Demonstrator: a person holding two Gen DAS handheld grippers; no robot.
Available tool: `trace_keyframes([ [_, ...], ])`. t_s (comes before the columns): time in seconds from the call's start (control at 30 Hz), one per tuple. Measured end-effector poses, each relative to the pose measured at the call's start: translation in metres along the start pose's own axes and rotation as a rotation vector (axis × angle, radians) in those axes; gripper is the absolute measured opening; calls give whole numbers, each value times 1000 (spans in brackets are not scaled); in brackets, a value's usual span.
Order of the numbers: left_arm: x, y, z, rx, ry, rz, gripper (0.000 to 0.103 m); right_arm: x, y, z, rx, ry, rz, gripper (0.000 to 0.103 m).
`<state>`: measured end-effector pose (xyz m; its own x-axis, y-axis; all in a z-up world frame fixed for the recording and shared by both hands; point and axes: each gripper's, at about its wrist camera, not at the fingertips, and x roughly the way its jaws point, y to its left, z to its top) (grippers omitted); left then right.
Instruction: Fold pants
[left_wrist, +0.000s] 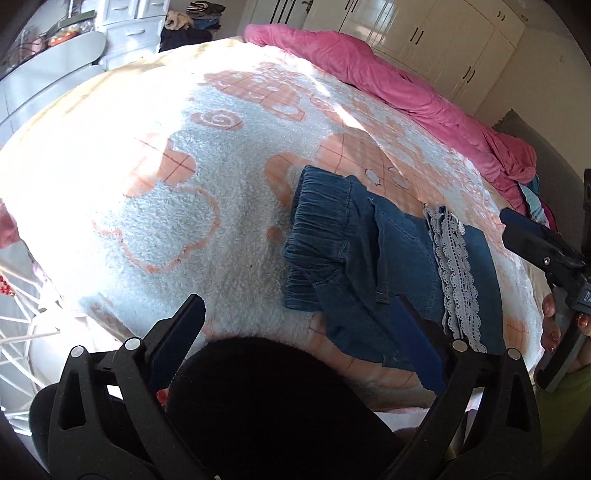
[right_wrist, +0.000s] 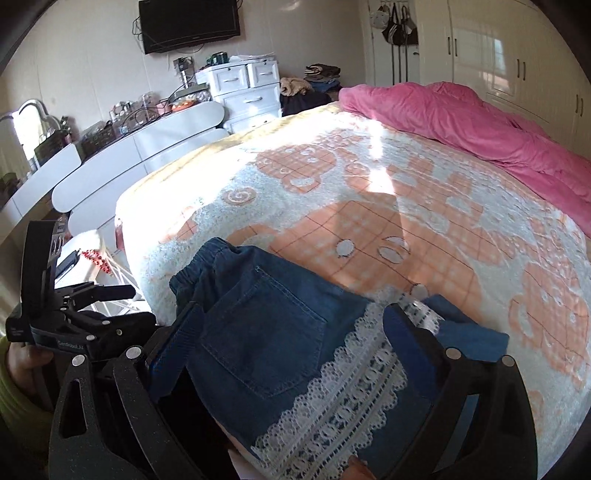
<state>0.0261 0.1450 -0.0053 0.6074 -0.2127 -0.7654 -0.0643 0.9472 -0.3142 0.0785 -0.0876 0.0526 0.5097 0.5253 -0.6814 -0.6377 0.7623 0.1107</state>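
Bed covered by a fluffy white blanket (left_wrist: 155, 229) with peach-orange floral and checked patterns, partly in bright sunlight. Lying directly on it, near the front edge: folded blue denim pants (left_wrist: 354, 258) with an elastic gathered waistband, a back pocket and a band of white lace trim (right_wrist: 332, 417) across the fabric. Along the far side lies a rumpled pink quilt (right_wrist: 480, 125).
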Motion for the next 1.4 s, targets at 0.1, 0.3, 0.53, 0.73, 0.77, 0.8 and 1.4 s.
trace_keyframes([
  [0.1, 5, -2, -3, 7, 17, -30, 93, 22, 10, 20, -42, 34, 27, 97],
  [0.3, 19, -13, -3, 16, 62, -95, 63, 74, 27, 50, -124, 137, 99, 97],
  [0.53, 47, -18, -1, 13, 122, -98, 52, 128, 47, 57, -208, 270, 195, 97],
  [0.73, 51, -13, -3, 2, 122, -115, 52, 177, 55, 48, -235, 400, 289, 83],
  [0.77, 52, -12, -3, 0, 121, -117, 52, 183, 53, 46, -212, 415, 332, 77],
  [0.8, 52, -11, -4, -3, 120, -120, 52, 184, 52, 45, -203, 410, 347, 69],
  [1.4, 42, -21, 1, -119, 114, -348, 70, 75, -7, 57, -90, 153, 499, 31],
])
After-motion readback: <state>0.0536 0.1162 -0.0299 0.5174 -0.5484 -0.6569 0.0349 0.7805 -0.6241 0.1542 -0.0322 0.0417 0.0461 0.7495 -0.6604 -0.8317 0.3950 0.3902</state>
